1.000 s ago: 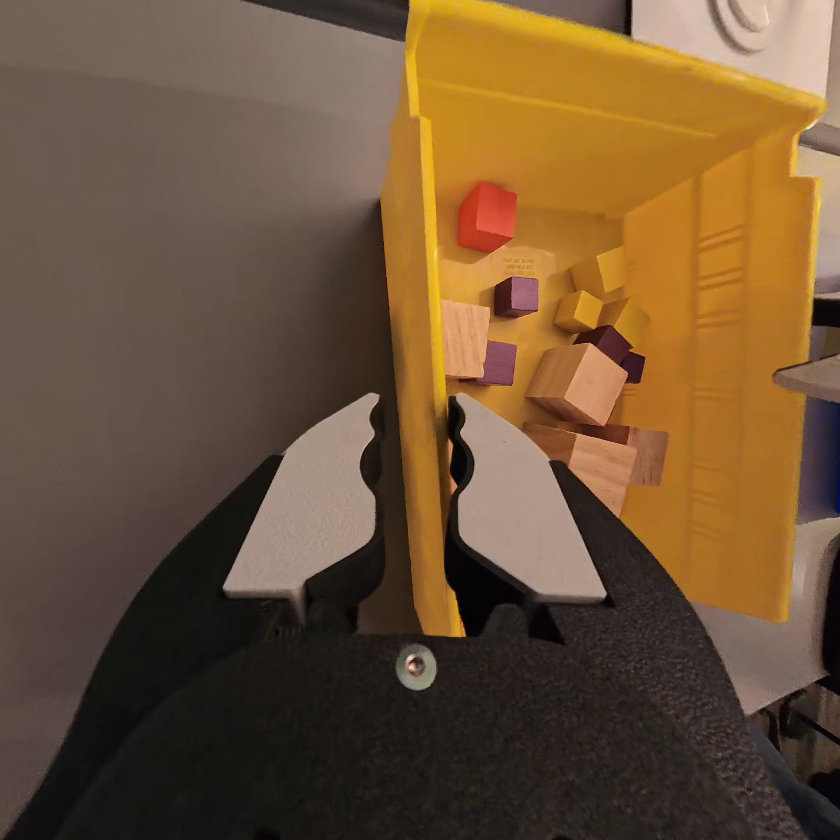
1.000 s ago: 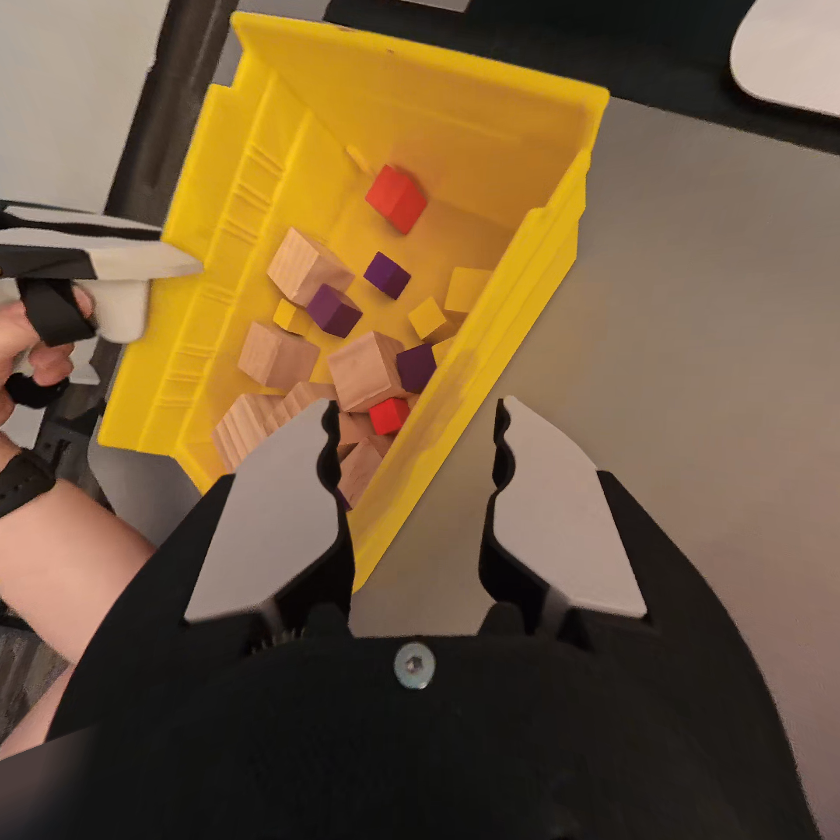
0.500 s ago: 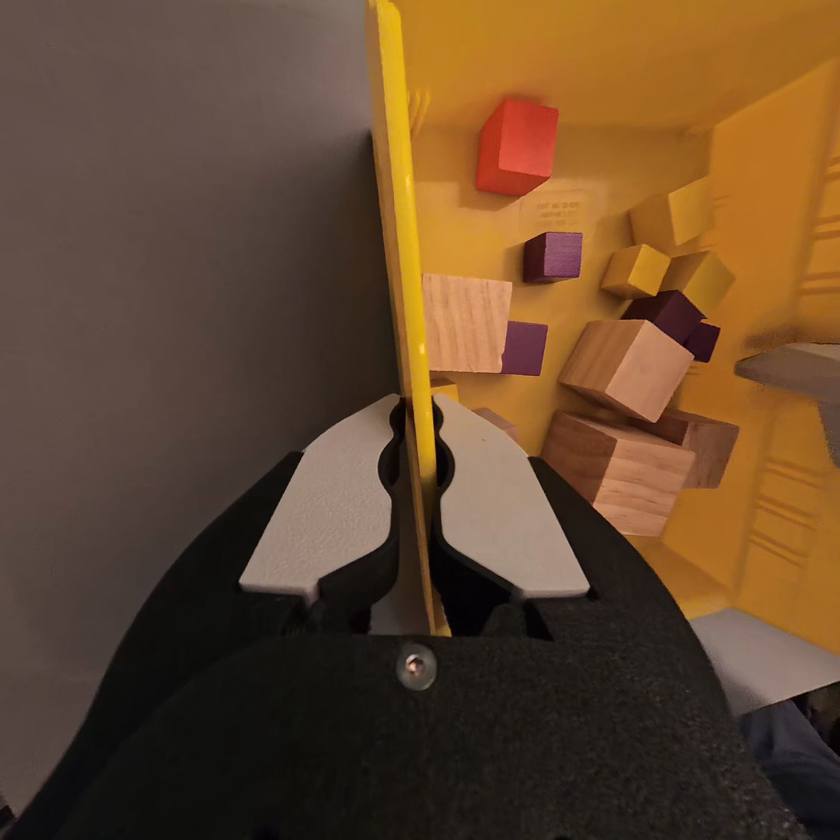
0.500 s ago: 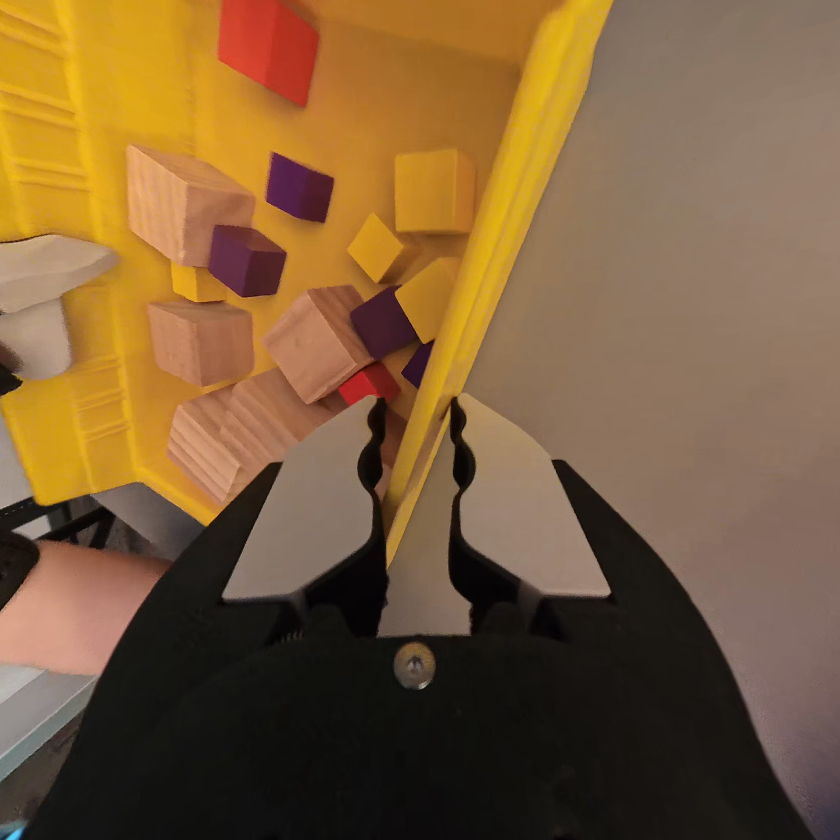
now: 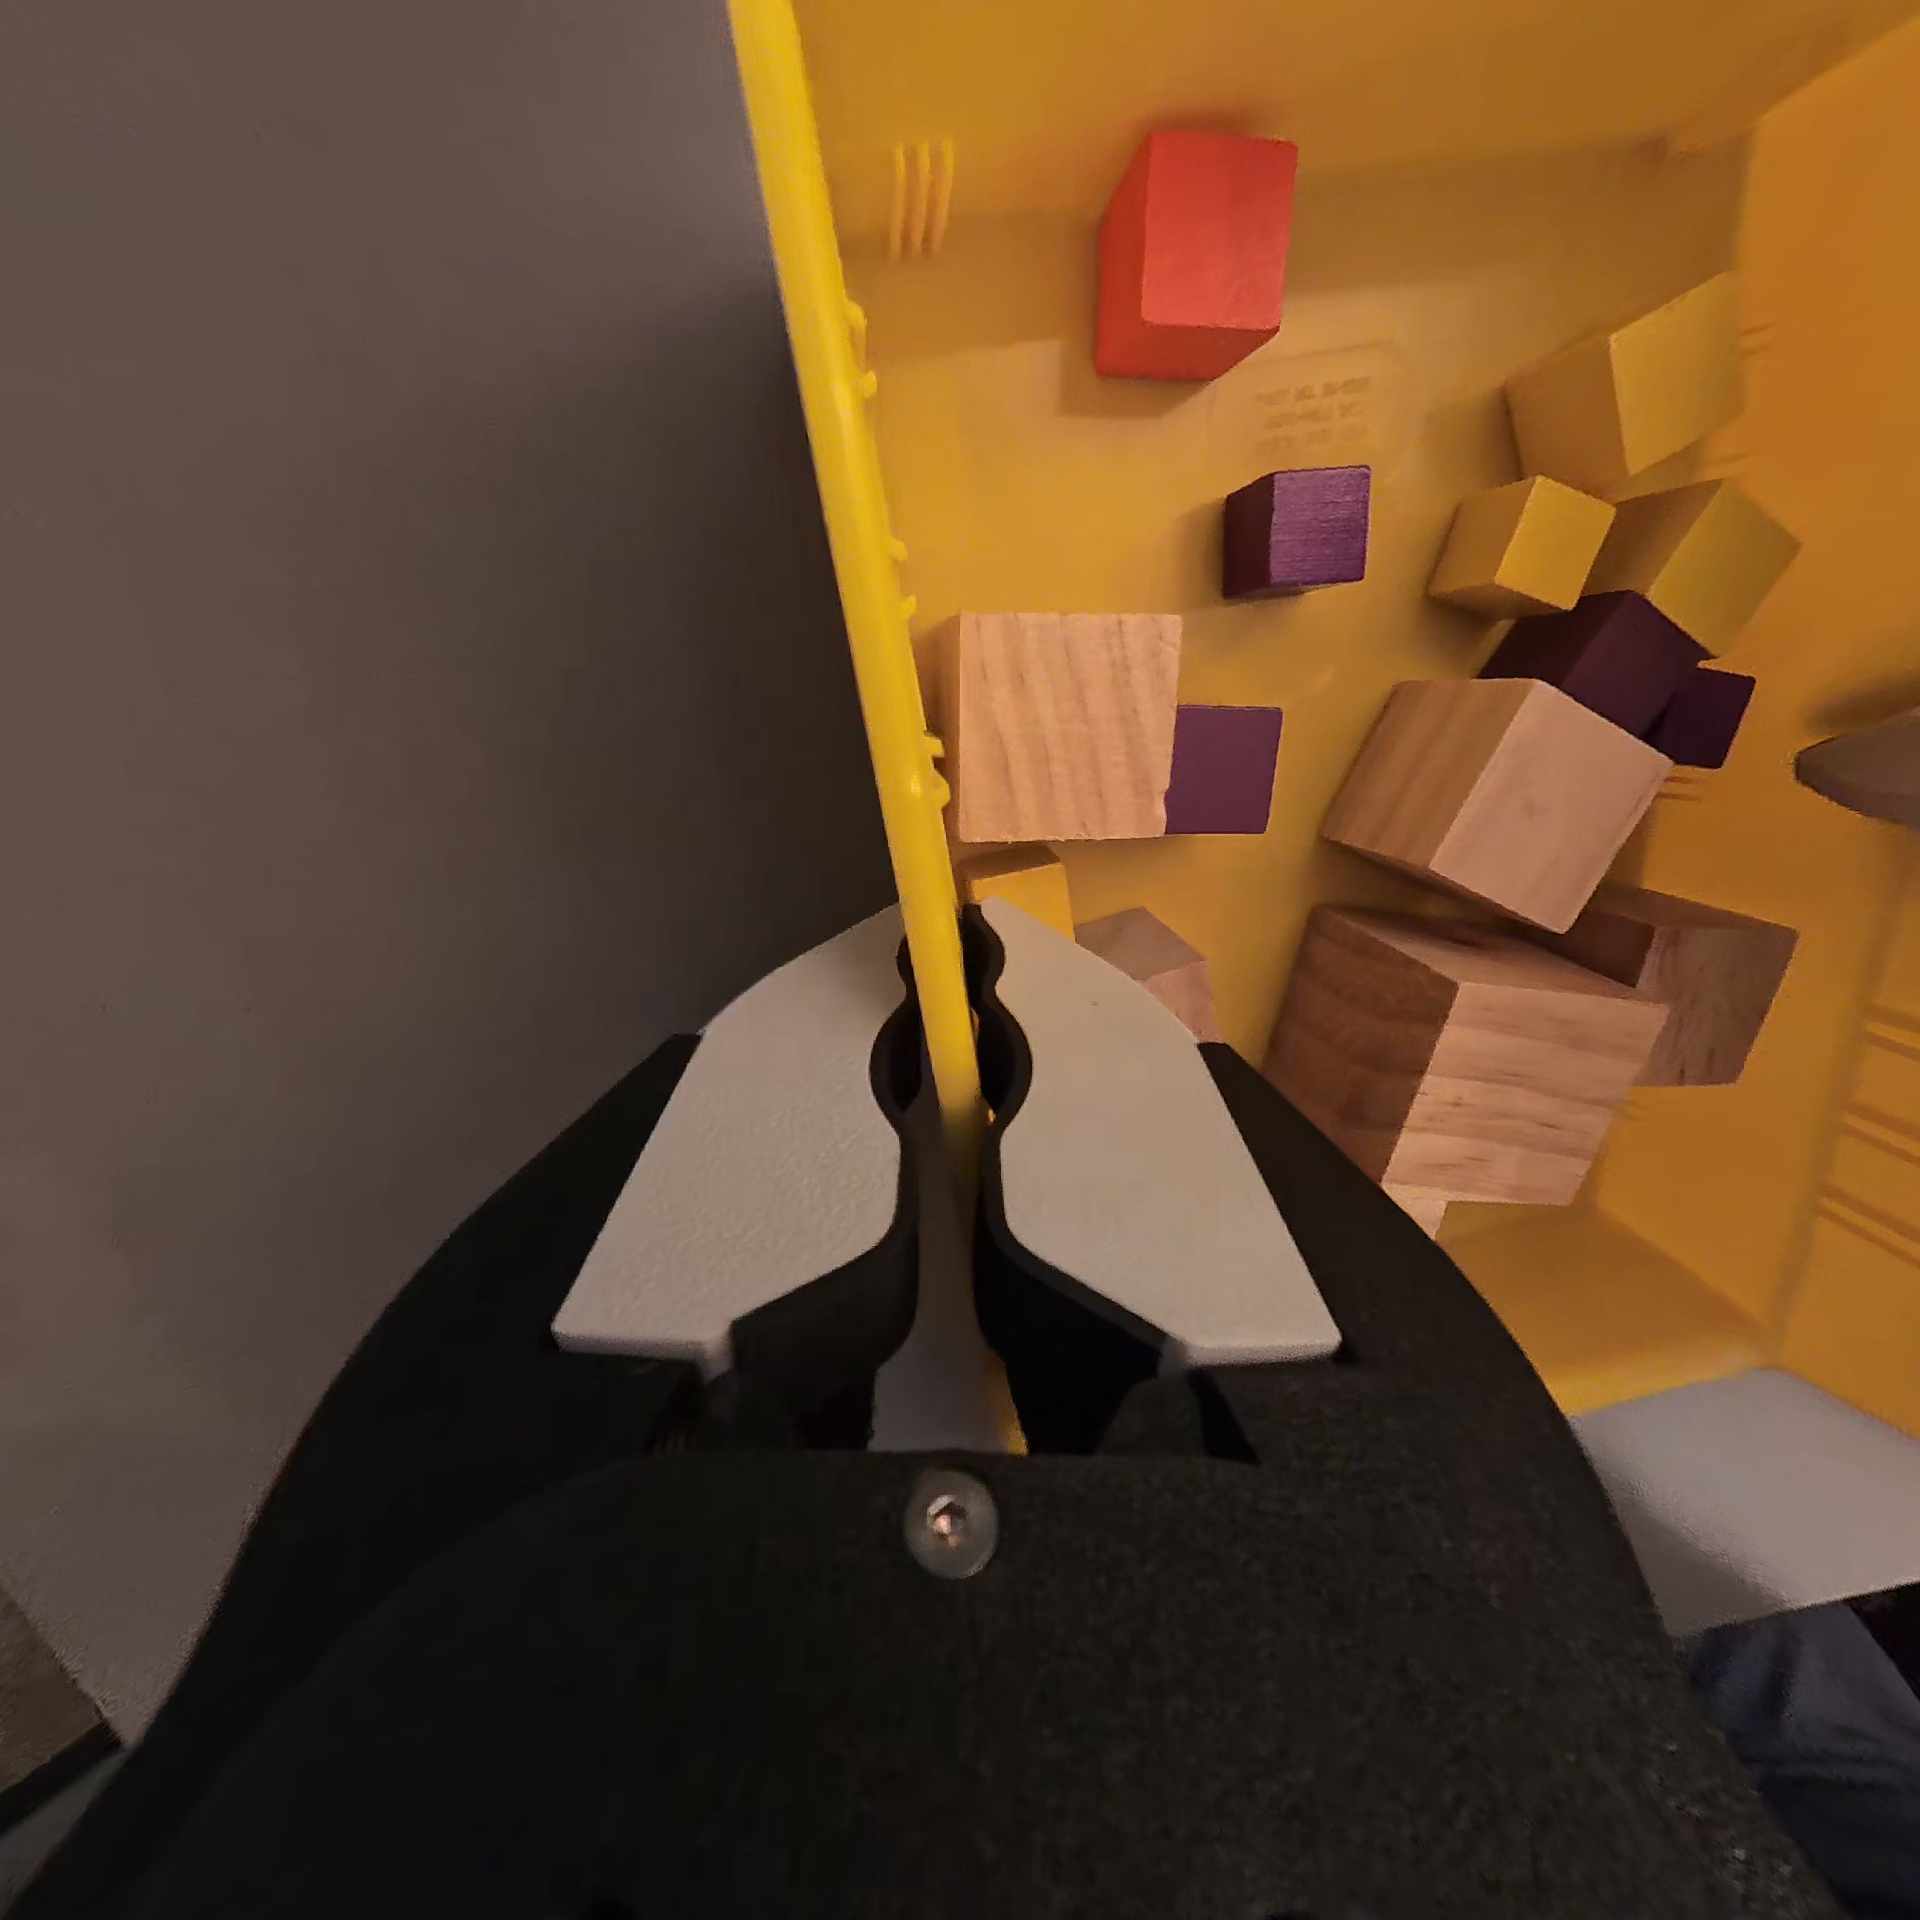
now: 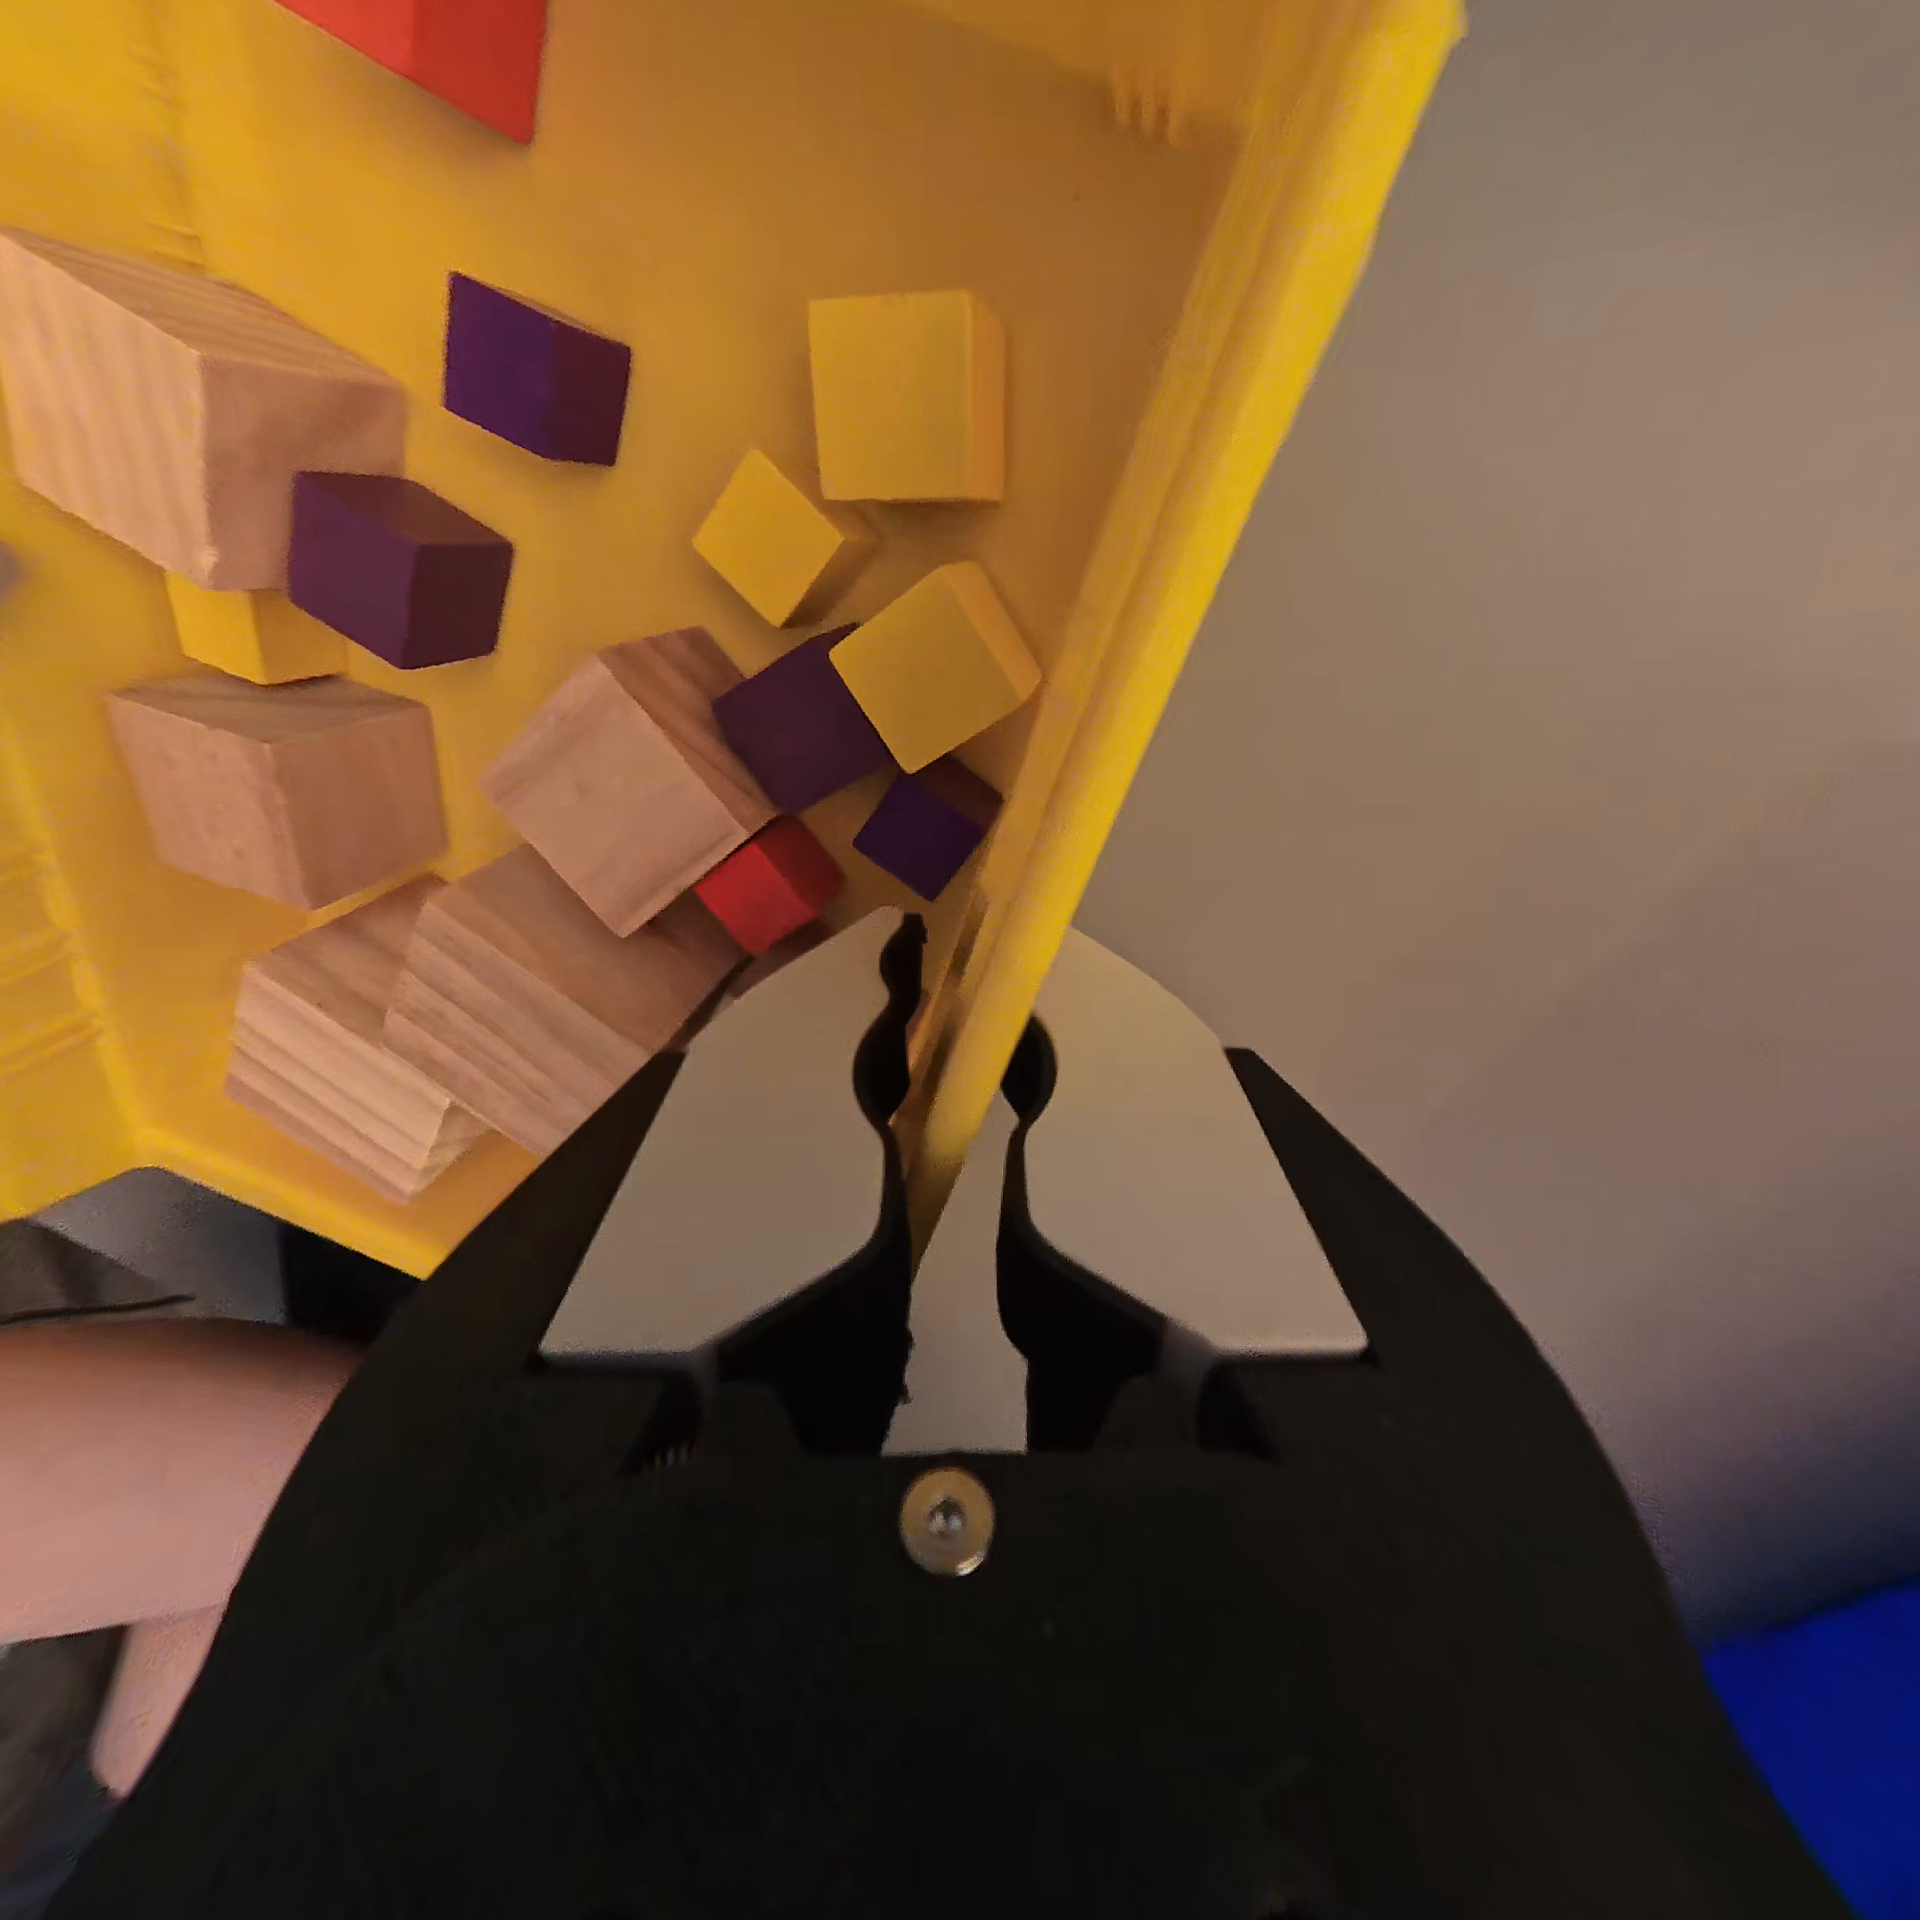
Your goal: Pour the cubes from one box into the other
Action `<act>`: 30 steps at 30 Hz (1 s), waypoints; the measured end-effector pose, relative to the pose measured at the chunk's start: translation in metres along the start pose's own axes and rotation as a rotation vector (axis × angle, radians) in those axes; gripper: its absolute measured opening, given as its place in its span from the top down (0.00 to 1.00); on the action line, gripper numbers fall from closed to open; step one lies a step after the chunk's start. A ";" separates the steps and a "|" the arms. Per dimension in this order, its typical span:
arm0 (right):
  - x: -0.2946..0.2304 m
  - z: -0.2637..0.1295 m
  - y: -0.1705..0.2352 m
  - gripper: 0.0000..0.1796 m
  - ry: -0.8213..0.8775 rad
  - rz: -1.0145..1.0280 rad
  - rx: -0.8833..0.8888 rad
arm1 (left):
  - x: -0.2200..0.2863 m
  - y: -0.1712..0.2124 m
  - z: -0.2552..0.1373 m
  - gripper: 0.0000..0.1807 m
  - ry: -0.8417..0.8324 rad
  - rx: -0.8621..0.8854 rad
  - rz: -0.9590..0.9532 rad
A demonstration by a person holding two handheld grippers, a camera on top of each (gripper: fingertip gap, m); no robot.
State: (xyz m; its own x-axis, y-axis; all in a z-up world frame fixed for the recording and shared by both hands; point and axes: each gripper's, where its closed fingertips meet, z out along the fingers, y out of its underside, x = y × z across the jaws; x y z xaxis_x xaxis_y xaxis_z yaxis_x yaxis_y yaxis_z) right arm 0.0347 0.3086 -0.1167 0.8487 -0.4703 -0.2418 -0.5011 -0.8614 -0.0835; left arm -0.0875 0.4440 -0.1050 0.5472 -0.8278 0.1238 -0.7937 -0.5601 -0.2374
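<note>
Fingers of the left gripper (image 5: 940,935) are pressed together on one thin side wall of the yellow box (image 5: 831,436), one finger outside and one inside. The right gripper (image 6: 961,961) is likewise clamped on the opposite side wall, which passes slanting between its grey fingers (image 6: 1132,1132).

Just past the tips, inside the box, lie the cubes. Large bare wooden cubes (image 5: 1455,1060) are heaped at the near end, with a small red cube (image 6: 769,883) wedged among them. Farther in lie purple cubes (image 5: 1299,530) and yellow cubes (image 6: 904,395), scattered over the floor of the box, some touching. A large orange-red cube (image 5: 1195,260) sits alone near the far end.

Grey table (image 5: 364,623) lies outside the wall. A person's forearm (image 6: 135,1496) shows below the box in the right wrist view, and a blue patch (image 6: 1839,1704) at the lower right corner.
</note>
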 end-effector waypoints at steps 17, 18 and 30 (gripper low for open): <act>0.084 -0.020 0.014 0.96 0.111 0.024 -0.092 | 0.076 -0.022 0.018 0.97 0.007 0.049 0.127; 0.086 -0.020 0.017 0.96 0.099 0.035 -0.088 | 0.078 -0.024 0.019 0.97 -0.019 0.057 0.141; 0.156 -0.069 0.060 0.97 -0.001 0.132 -0.066 | 0.173 -0.035 0.002 0.96 -0.059 -0.094 0.313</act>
State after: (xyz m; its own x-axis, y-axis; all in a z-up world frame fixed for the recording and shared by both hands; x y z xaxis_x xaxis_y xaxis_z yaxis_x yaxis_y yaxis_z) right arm 0.1491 0.1703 -0.0923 0.7757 -0.5804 -0.2480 -0.5965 -0.8025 0.0127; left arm 0.0356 0.3201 -0.0768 0.2855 -0.9584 0.0026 -0.9451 -0.2820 -0.1652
